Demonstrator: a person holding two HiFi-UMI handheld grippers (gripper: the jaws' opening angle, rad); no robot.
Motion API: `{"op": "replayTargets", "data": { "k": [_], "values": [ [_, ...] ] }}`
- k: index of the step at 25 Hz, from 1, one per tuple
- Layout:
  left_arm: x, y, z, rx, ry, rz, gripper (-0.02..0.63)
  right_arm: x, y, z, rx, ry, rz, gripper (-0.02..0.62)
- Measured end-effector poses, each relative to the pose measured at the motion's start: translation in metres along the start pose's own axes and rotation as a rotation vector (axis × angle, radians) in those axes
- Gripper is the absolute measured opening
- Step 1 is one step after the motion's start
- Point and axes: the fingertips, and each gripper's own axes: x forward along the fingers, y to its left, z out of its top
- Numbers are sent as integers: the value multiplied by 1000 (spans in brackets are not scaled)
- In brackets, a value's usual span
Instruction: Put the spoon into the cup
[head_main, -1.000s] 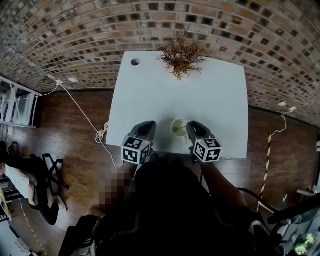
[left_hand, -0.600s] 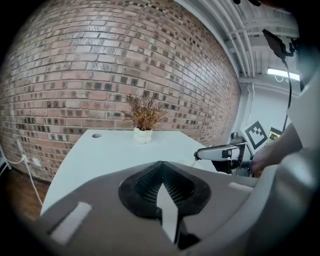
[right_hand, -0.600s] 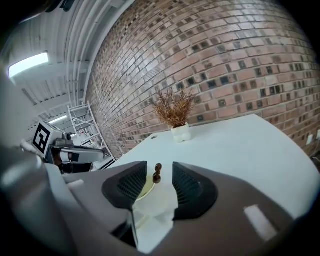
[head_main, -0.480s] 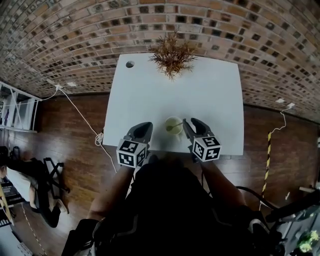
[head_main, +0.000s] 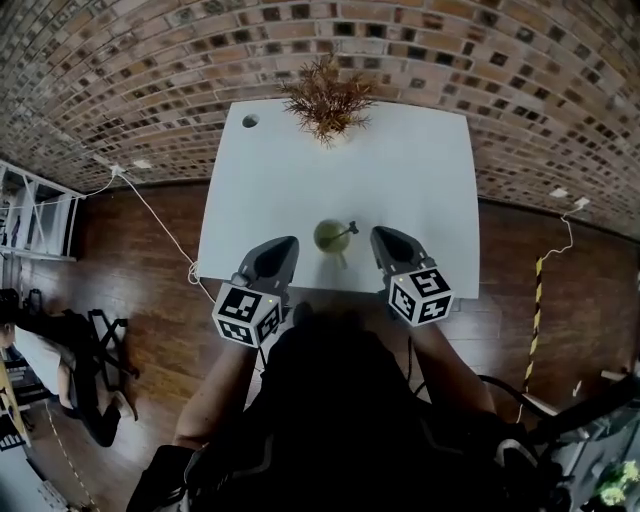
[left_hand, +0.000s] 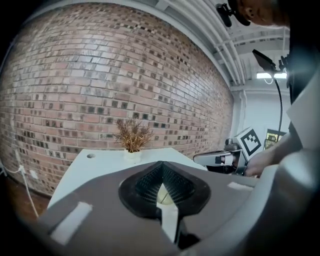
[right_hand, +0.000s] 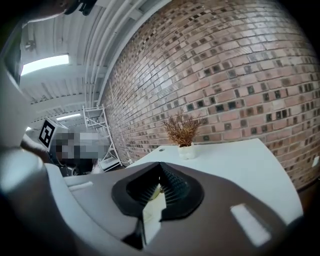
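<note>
A studio-like test room: brick wall (head_main: 150, 80), wood floor (head_main: 130, 265), metal shelving (head_main: 35, 212).

White rectangular table (head_main: 420, 190): one round cable hole (head_main: 250, 120), far left corner; one dried plant (head_main: 325, 98) in white pot, far edge; one green cup (head_main: 331, 237), spoon (head_main: 347, 232) inside, near front edge.
</note>
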Motion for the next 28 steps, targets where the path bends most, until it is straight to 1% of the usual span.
{"op": "replayTargets", "data": {
  "k": [7, 13, 16, 19, 21, 26, 28],
  "values": [
    [-30, -22, 19, 52, -54, 34, -6, -25, 11, 6, 21, -14, 29, 6],
    [-72, -26, 19, 77, -78, 41, -6, -34, 39, 4, 5, -15, -2, 6],
    [-95, -28, 17, 76, -89, 26, -6, -37, 55, 5, -1, -23, -22, 6],
    [-123, -27, 13, 64, -92, 9, -6, -45, 73, 5, 24, -39, -59, 6],
    [-144, -27, 8, 60, -97, -3, -6, -51, 89, 3, 18, -45, -71, 6],
    [-189, -24, -9, 53, -80, -41, -6, -64, 125, -9, 18, -51, -108, 6],
    [-200, -24, -11, 40, -88, -52, -6, -72, 137, -15, 11, -43, -123, 6]
  ]
}}
